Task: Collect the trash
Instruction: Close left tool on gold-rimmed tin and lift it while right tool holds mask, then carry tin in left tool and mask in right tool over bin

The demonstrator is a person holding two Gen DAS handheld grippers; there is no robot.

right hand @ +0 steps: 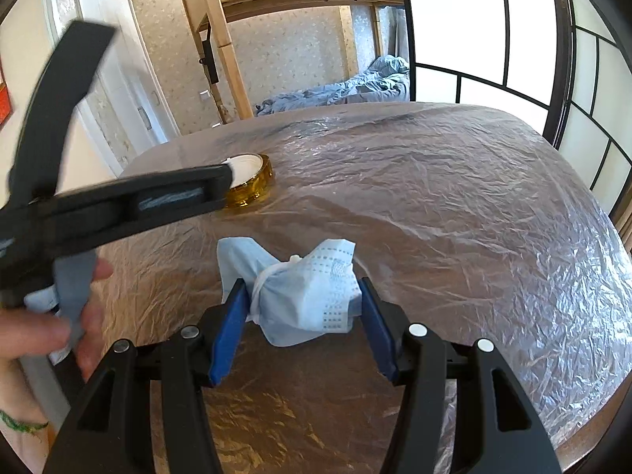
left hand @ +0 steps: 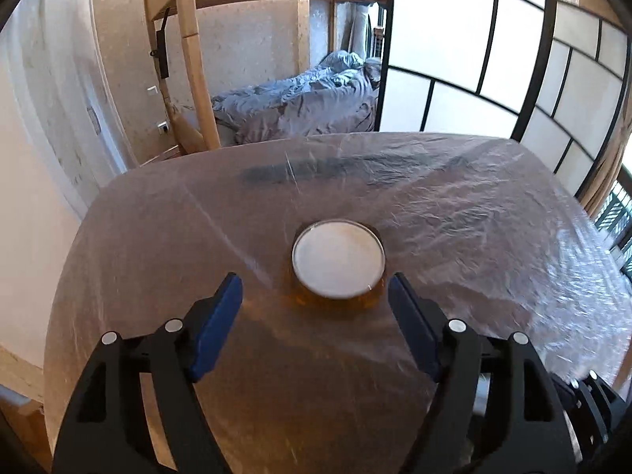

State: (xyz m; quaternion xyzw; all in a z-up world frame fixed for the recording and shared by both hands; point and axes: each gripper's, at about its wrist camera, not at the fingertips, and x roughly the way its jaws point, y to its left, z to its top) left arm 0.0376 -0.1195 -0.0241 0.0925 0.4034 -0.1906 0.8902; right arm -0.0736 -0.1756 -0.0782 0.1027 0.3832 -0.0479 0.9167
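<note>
A roll of amber tape [left hand: 337, 260] with a white core lies flat on the table [left hand: 474, 237], which is covered in crinkled plastic film. My left gripper [left hand: 314, 288] is open just short of the roll, its blue pads on either side of the near rim; the right pad is close to the roll. In the right wrist view one of the left fingers [right hand: 177, 193] reaches the tape roll [right hand: 252, 185]. My right gripper [right hand: 302, 292] is shut on a crumpled light-blue face mask [right hand: 312, 296], held above the table [right hand: 434, 197] near its front edge.
A person's hand [right hand: 79, 316] holds the left gripper at the left edge. Beyond the table stand a wooden loft-bed frame [left hand: 193, 59] and a bed with grey-blue bedding [left hand: 308, 98]. A black-framed panelled screen [left hand: 474, 39] stands to the right.
</note>
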